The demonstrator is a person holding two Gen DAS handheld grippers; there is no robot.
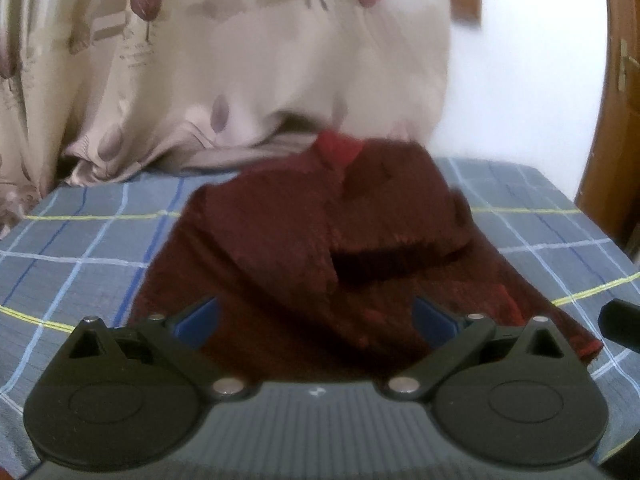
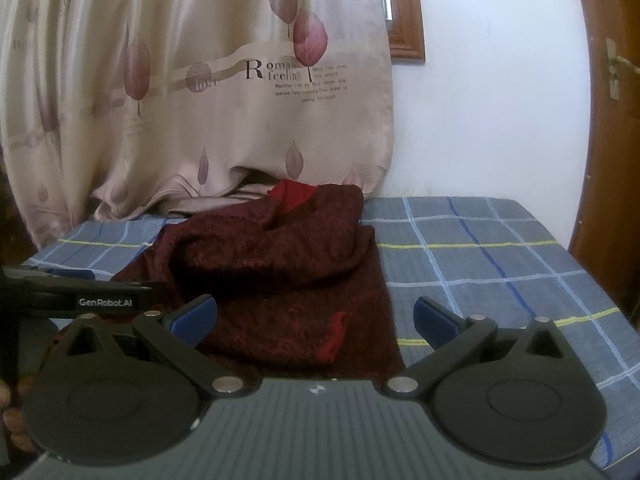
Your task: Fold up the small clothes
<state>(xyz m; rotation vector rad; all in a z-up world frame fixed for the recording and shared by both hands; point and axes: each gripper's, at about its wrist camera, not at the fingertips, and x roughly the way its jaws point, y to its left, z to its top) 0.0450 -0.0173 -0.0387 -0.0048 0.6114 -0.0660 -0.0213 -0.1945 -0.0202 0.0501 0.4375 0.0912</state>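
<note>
Both of your tools are empty and spread wide: the left gripper [image 1: 316, 316] hangs low over the near part of the dark maroon fuzzy knitted garment [image 1: 304, 240], and the right gripper [image 2: 316, 318] faces the same cloth from just beside its right edge. The garment lies on the blue-grey checked bedsheet [image 2: 480, 264], its near half spread flat and its far half bunched into a loose hump close to the beige leaf-printed curtain [image 2: 200, 80], with a brighter red lining [image 2: 294, 194] showing at the top. Expect it to be light, soft and floppy, with no stiffness to hold a shape; the fuzzy pile should give the blue pads good friction, so slipping looks unlikely, but a shallow pinch may catch only one layer. You would do best to take hold at the near hem corners, where the cloth lies single and flat, rather than in the rumpled hump.
</note>
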